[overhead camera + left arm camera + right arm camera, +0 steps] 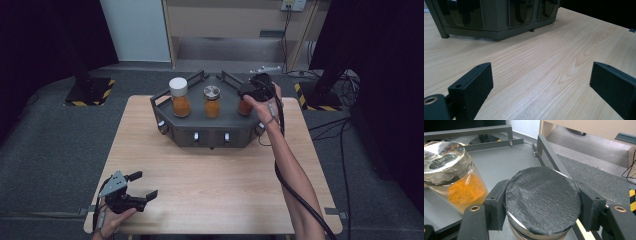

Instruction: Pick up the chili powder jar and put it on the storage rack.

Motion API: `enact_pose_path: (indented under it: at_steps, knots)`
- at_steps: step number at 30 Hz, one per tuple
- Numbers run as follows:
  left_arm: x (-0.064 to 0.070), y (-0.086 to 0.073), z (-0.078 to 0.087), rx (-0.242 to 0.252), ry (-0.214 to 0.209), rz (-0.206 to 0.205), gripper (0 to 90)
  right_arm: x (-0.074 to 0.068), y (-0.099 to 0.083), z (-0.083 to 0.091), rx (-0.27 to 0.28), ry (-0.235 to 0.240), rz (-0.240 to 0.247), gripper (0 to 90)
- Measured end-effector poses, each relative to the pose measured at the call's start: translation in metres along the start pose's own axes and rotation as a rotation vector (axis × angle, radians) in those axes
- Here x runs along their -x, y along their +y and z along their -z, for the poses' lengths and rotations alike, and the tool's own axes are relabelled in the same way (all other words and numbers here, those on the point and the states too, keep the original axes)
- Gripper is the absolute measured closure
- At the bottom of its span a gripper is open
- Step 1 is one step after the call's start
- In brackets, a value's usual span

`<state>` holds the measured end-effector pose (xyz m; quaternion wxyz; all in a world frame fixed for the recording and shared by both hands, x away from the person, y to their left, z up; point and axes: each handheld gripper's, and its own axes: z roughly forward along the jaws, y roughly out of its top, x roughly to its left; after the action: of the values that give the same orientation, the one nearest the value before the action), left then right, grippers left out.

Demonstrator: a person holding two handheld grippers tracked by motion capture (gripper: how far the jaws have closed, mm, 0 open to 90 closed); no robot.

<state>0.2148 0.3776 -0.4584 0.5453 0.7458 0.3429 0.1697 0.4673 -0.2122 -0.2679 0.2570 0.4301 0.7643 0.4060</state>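
A person works at a pale wooden table (210, 175) bearing a dark grey metal rack (210, 131). The right gripper (542, 206) has its jaws pressed against both sides of the black-lidded glass jar of orange powder (542, 200) at the rack's right end, gripping the lid, probably to lift or twist it. Beside it stands a foil-topped jar of orange powder (451, 177). The left gripper (541, 82), jaws spread wide and empty, rests near the table's front left corner, out of the way.
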Motion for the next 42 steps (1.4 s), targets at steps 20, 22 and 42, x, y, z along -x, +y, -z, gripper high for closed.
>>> enact_pose_path:
  at_steps: [20,22,42]
  knots:
    - [0.001,0.0,0.0,-0.002,0.0,-0.004,4.1,-0.001,-0.01,-0.005,0.008,0.011,-0.008,34.6]
    - [0.001,0.001,0.0,-0.002,0.0,-0.005,4.1,-0.001,-0.011,-0.005,0.011,0.01,-0.007,34.6]
    - [0.001,0.001,0.0,-0.003,0.0,-0.008,4.1,-0.001,-0.011,0.007,0.06,0.003,-0.01,11.0]
